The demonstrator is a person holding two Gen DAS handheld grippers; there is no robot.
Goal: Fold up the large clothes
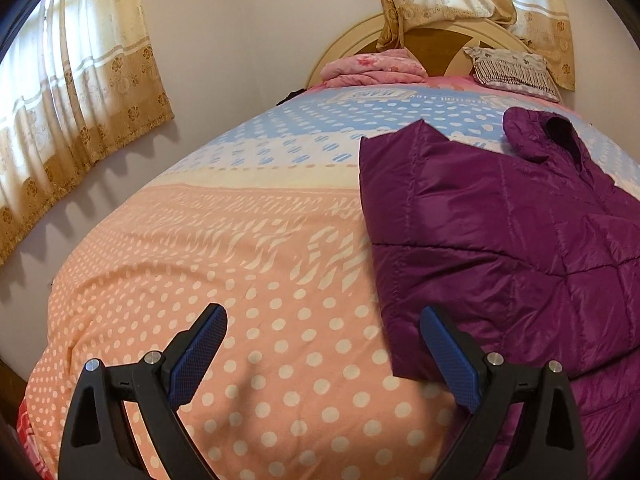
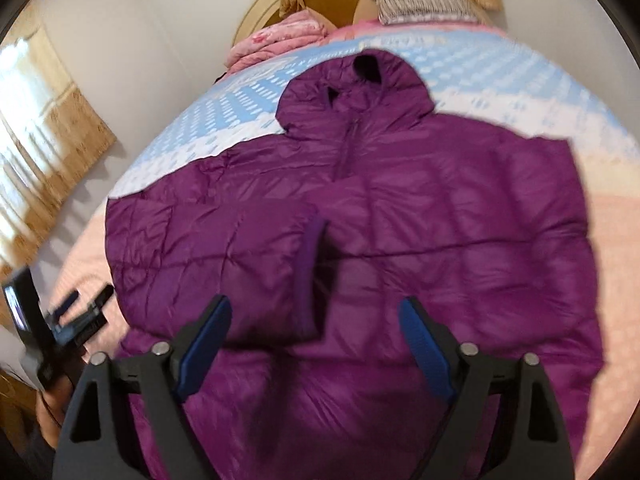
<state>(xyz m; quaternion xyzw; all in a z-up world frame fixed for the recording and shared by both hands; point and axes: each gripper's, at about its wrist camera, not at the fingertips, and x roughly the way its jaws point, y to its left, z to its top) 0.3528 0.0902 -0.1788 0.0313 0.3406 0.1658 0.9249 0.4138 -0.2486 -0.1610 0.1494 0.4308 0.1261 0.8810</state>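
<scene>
Purple and puffy, the quilted jacket (image 2: 360, 216) lay face up on the bedspread (image 1: 240, 280), hood (image 2: 360, 80) toward the headboard (image 1: 352, 46), with one sleeve (image 2: 248, 264) already turned in across the chest. The other side looked unfolded, so I judged the fold barely begun.

Neither tool held anything. The left gripper (image 1: 322, 354) hovered with its jaws wide apart over the dotted cover, just beside the jacket's near side edge. The right gripper (image 2: 316, 344) hung above the lower front of the jacket, jaws likewise spread, with cloth visible between them but not pinched. That view was smeared, so finer detail there I could not make out.

Trouble seemed likeliest from the fabric itself. Slick, padded shell of that kind tends to spring back, and the folded sleeve could slide off the chest as soon as another part was lifted. Narrow pads closing on a thick quilted edge might catch only the outer layer, letting the lining sag and the crease go crooked. Dragging rather than lifting could also rumple the soft bedspread beneath and pull the whole garment askew. With the left gripper off to the side, an uneven two-handed lift might twist the hem.
</scene>
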